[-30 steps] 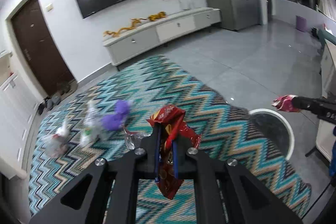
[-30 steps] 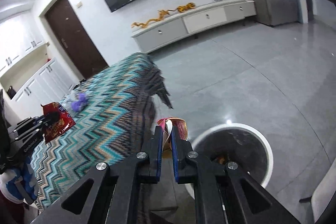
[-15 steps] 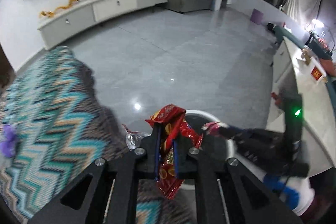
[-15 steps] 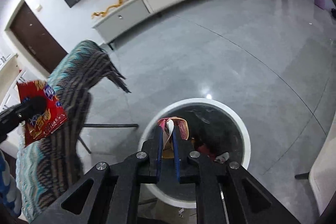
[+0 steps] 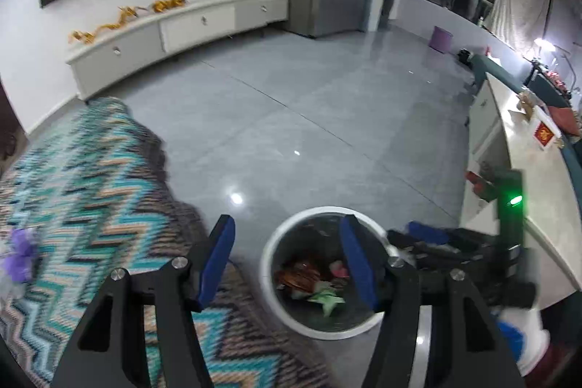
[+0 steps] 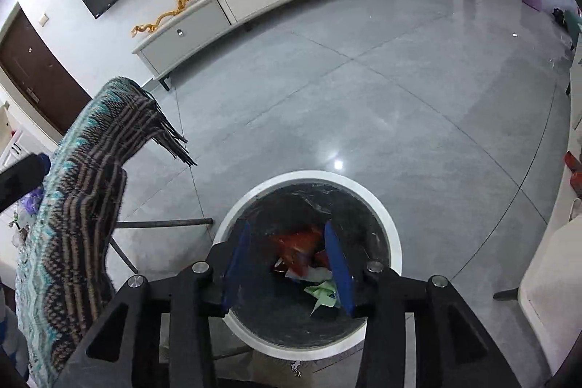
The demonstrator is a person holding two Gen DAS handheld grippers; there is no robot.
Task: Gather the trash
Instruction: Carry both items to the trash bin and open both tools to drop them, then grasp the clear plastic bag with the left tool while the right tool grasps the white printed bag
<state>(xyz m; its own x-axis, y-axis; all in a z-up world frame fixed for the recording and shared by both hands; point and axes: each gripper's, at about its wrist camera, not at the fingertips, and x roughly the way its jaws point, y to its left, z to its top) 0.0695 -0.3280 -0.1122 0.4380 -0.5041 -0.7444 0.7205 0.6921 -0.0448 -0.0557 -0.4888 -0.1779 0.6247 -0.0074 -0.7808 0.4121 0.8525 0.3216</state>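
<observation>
Left side: a zigzag cloth [image 5: 83,191] covers a table, its fringe hanging over the edge. A purple scrap [image 5: 20,253] and some pale bits, blurred, lie on the cloth at the far left; by my judgement these are trash yet to be collected.

Left gripper [image 5: 287,257]: jaws stand apart, having just been opening, with nothing between the blue pads. It points steeply down with its right finger over the rim of the bin [image 5: 271,253]. That placement fits a release over the opening, so a wrapper falls in rather than onto the floor.

Centre: the bin is round, white-rimmed, with a dark liner, and stands on the grey tile floor just beside the table edge. That position suits short carries from the table. Inside lie a red wrapper [image 5: 300,273], a pink piece and a green folded paper [image 5: 325,300], loose at the bottom. The trash already collected is therefore in the bin.

Right gripper [image 6: 289,259]: in its own view the jaws are partly parted, having just been opening, and empty. It hangs directly over the bin mouth, with the red wrapper [image 6: 298,242] and green paper [image 6: 322,291] seen below between the fingers, clear of the pads.

Right side: a pale counter [image 5: 538,206] runs along the edge, well apart from the bin.

Assessment: both drops appear complete; the table items remain.
</observation>
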